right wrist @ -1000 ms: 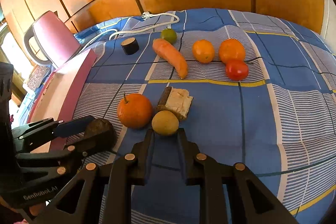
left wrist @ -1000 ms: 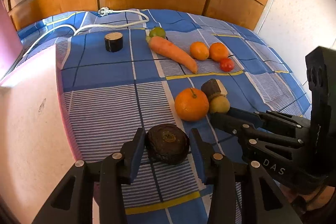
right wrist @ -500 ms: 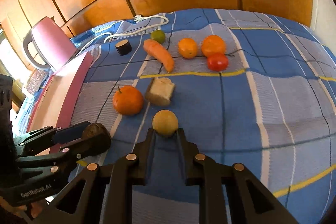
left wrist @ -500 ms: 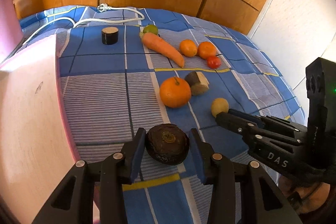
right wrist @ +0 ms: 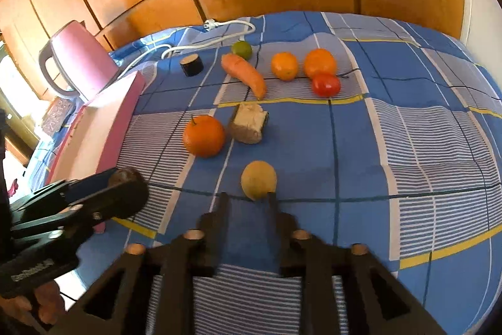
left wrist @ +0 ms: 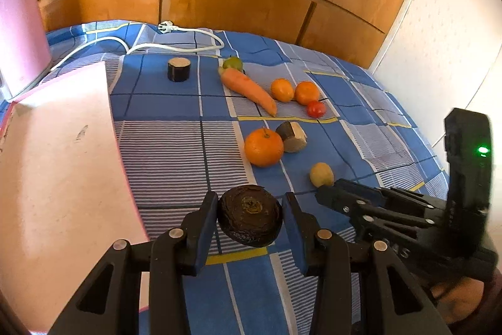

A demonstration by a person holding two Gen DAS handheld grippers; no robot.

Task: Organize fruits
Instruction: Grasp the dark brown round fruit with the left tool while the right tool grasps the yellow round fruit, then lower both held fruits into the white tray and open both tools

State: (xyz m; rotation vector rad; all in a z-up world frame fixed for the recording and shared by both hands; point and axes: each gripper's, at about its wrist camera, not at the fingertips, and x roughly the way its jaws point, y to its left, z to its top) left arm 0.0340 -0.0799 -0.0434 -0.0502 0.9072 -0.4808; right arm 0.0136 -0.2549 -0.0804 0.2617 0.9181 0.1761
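Blue checked bedspread (right wrist: 360, 146) under everything, and fruit scattered across it! Left gripper (left wrist: 251, 217) has its fingers (left wrist: 207, 218) pinching a dark, wrinkled round fruit (left wrist: 250, 215), one pad on each side, lifted clear of the bed. That squeeze across the widest part looks deliberate: the fruit sits stem-scar up and cannot roll out. A pink board (left wrist: 59, 178) lies just to the left of it, likely the drop zone, though that is my guess.

Over to the right gripper (right wrist: 248, 200): its fingers are opening, narrowly parted, tips right at the near edge of a small yellow-green fruit (right wrist: 259, 179) that rests on the bed. Nothing sits between the fingers yet; they seem to be widening to take it.

Further back, a big orange (right wrist: 204, 139) sits touching a cut brown chunk (right wrist: 248, 123). Beyond a yellow stripe there is a loose row: carrot (right wrist: 244, 74), lime (right wrist: 242, 50) at its far end, two smaller oranges (right wrist: 284, 66), and a tomato (right wrist: 326, 84) against the right-hand one. A dark cylinder (right wrist: 191, 65) stands apart near a white cable (right wrist: 219, 33). Plenty unsorted, so sorting appears to be at an early stage.
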